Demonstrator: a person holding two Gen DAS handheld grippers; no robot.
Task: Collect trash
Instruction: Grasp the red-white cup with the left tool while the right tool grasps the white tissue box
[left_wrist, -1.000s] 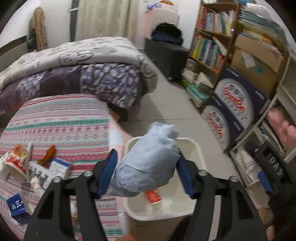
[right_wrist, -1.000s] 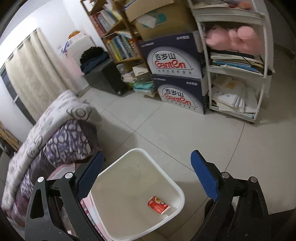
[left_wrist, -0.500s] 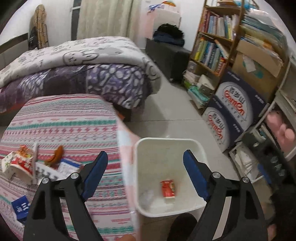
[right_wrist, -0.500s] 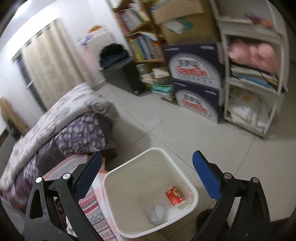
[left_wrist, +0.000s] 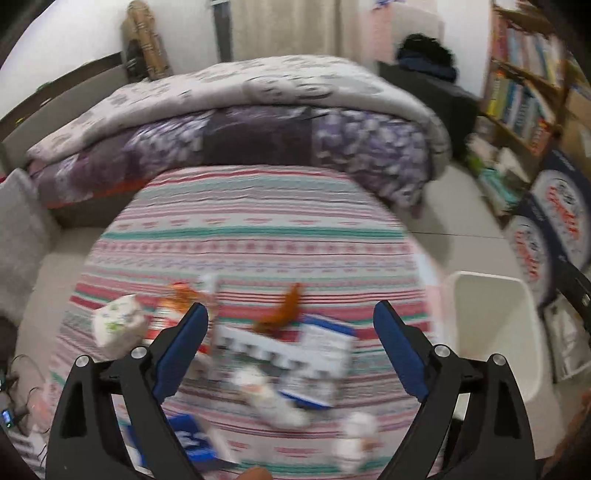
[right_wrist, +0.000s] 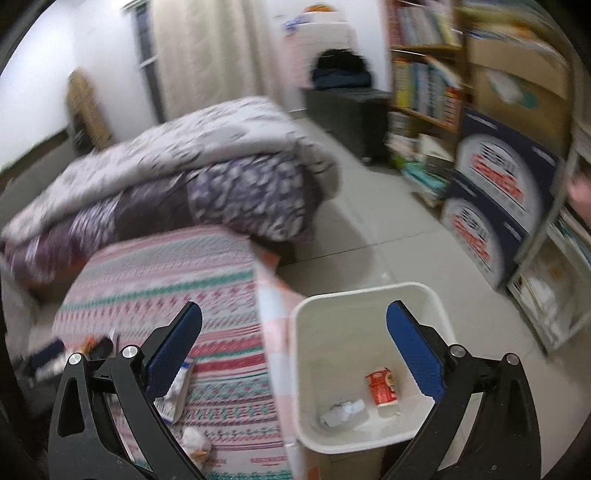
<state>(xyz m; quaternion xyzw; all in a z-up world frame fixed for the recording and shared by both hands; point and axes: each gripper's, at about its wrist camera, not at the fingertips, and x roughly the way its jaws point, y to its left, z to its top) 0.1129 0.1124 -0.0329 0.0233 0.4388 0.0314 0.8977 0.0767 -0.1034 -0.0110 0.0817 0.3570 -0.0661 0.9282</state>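
My left tongs: my left gripper (left_wrist: 290, 319) hangs over the striped pink, teal and white bedspread (left_wrist: 251, 236); its blue-padded jaws are opening, with nothing between them.
My right tongs: my right gripper (right_wrist: 293, 326) has its jaws spread as wide as they go, empty, one finger over the bedspread edge and the other over the white plastic waste bin (right_wrist: 369, 295).
Bin: it stands on the pale tiled floor (right_wrist: 369, 236), just beside the bedspread's corner.
Inside the bin: a red snack wrapper (right_wrist: 381, 382) and a crumpled grey-white scrap (right_wrist: 341, 408) lie on its bottom, near each other.
Trash still on the bedspread: a crumpled white paper ball with small print (left_wrist: 118, 326) lies to the left of my left finger; an orange-brown peel-like piece (left_wrist: 284, 310), a white and blue carton (left_wrist: 321, 363) and a blue packet (left_wrist: 190, 439) lie near the front edge, all blurred.
Behind: a folded purple and grey patterned quilt (left_wrist: 258, 122) sits at the far end of the bedspread.
At the side: a wooden bookshelf full of books (right_wrist: 424, 85) and stacked navy and white cartons with red lettering (right_wrist: 495, 206) stand beyond the bin.
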